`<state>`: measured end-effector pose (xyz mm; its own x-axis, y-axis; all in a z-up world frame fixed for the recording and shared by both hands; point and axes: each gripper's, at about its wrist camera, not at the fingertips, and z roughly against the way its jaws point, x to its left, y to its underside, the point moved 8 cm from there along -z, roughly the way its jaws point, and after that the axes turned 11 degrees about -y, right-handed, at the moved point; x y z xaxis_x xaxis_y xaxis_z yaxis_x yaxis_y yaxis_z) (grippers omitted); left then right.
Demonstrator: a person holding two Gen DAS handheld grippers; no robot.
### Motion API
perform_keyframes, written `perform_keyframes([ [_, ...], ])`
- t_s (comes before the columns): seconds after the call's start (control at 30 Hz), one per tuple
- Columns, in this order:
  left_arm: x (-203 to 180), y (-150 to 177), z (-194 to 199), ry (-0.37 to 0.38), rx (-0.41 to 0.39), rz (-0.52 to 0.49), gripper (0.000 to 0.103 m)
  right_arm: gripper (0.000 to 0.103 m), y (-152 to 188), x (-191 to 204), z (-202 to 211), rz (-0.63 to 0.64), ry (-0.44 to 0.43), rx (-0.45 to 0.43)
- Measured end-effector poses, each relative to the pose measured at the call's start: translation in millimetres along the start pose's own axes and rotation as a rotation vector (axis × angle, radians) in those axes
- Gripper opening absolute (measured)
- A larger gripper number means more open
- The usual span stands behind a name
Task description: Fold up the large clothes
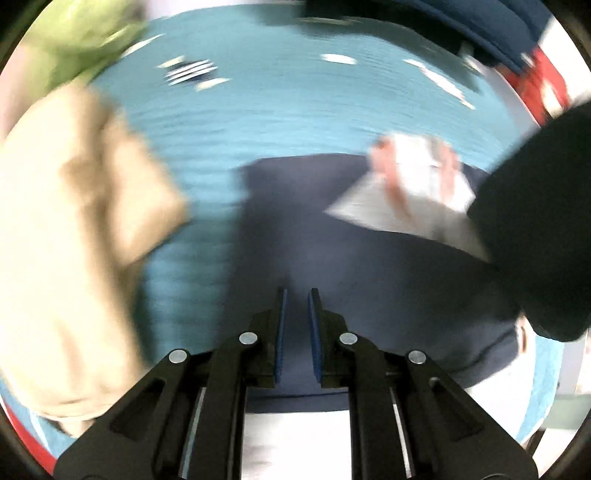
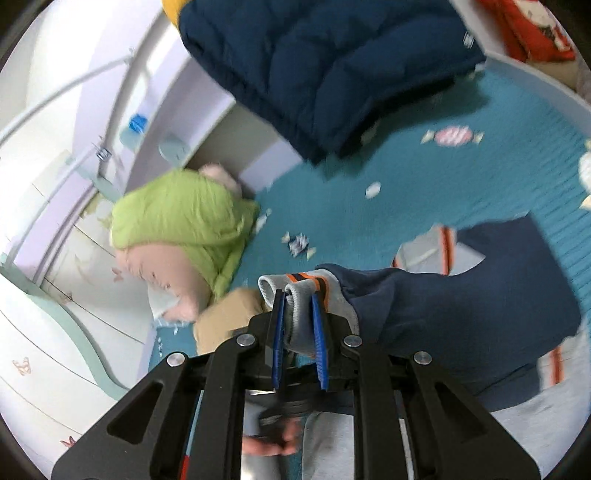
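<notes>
- We are mid-fold: our right tool (image 2: pixel 298 301) pinches the ribbed grey cuff (image 2: pixel 295 295) of the navy sweatshirt (image 2: pixel 461 314), which lies on the teal bed cover (image 2: pixel 424 177).
- Our left tool (image 1: pixel 296 295) hangs above the sweatshirt's body, jaws narrow, nothing between them (that view is blurred).
- Next, probably lay the sleeve across the soft, limp body.

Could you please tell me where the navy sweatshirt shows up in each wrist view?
Left wrist view: the navy sweatshirt fills the lower centre, blurred, ahead of the left tool.
Right wrist view: lower right, its grey cuff clamped in the right tool.
Shared landmark: the green pillow.
</notes>
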<state>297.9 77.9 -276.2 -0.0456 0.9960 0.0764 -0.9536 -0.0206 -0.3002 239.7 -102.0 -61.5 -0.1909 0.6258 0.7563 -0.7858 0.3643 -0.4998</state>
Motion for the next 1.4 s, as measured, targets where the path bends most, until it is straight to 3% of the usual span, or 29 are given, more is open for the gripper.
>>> perform_keyframes([
  [0.1, 44, 8, -2, -0.036, 0.001, 0.068, 0.014, 0.014, 20, -13, -46, -0.011, 0.028, 0.068],
  [0.17, 69, 8, -6, -0.061, 0.003, 0.086, 0.014, 0.022, 37, -18, -83, 0.006, 0.018, 0.150],
  [0.23, 84, 13, -11, -0.068, 0.018, 0.110, 0.014, 0.041, 58, -23, -110, -0.026, 0.004, 0.239],
  [0.3, 92, 17, -10, -0.058, 0.024, 0.123, 0.016, 0.063, 70, -19, -118, -0.065, -0.063, 0.259],
  [0.33, 94, 18, -10, -0.051, 0.025, 0.125, 0.024, 0.066, 72, -19, -116, -0.069, -0.068, 0.250],
  [0.43, 89, 25, -5, 0.003, 0.020, 0.126, 0.046, 0.071, 62, -33, -91, -0.024, 0.002, 0.206],
  [0.47, 81, 26, -4, 0.016, 0.012, 0.121, 0.056, 0.071, 56, -45, -78, -0.033, 0.041, 0.187],
  [0.53, 68, 30, -5, 0.026, 0.014, 0.100, 0.066, 0.071, 44, -84, -44, -0.095, 0.128, 0.125],
  [0.6, 50, 38, -9, 0.068, 0.062, 0.075, 0.066, 0.071, 35, -139, 4, -0.183, 0.252, 0.046],
  [0.67, 32, 49, -14, 0.135, 0.118, 0.066, 0.076, 0.071, 35, -185, 45, -0.267, 0.362, -0.012],
  [0.73, 17, 59, -22, 0.193, 0.162, 0.061, 0.079, 0.072, 42, -227, 83, -0.383, 0.386, -0.056],
  [0.8, 10, 60, -33, 0.168, 0.168, 0.073, 0.083, 0.070, 50, -257, 109, -0.465, 0.402, -0.103],
  [0.83, 8, 59, -35, 0.159, 0.164, 0.075, 0.081, 0.070, 53, -267, 115, -0.492, 0.409, -0.116],
  [0.87, 4, 56, -37, 0.159, 0.150, 0.076, 0.058, 0.070, 56, -275, 117, -0.522, 0.403, -0.121],
  [0.9, 3, 55, -40, 0.132, 0.155, 0.079, 0.052, 0.065, 58, -283, 116, -0.564, 0.362, -0.134],
  [0.93, 6, 54, -44, 0.101, 0.164, 0.088, 0.039, 0.062, 58, -284, 112, -0.586, 0.314, -0.145],
  [1.0, 10, 51, -43, 0.074, 0.175, 0.090, 0.028, 0.049, 55, -283, 101, -0.606, 0.233, -0.151],
  [1.03, 12, 49, -41, 0.073, 0.172, 0.087, 0.019, 0.047, 54, -285, 92, -0.613, 0.224, -0.146],
  [1.17, 17, 42, -35, 0.090, 0.179, 0.101, 0.016, 0.019, 50, -303, 80, -0.618, 0.342, -0.143],
  [1.27, 20, 40, -26, 0.083, 0.163, 0.105, 0.015, 0.014, 55, -302, 91, -0.692, 0.315, -0.171],
  [1.4, 19, 31, -9, 0.062, 0.124, 0.076, 0.015, 0.011, 56, -304, 102, -0.641, 0.398, -0.190],
])
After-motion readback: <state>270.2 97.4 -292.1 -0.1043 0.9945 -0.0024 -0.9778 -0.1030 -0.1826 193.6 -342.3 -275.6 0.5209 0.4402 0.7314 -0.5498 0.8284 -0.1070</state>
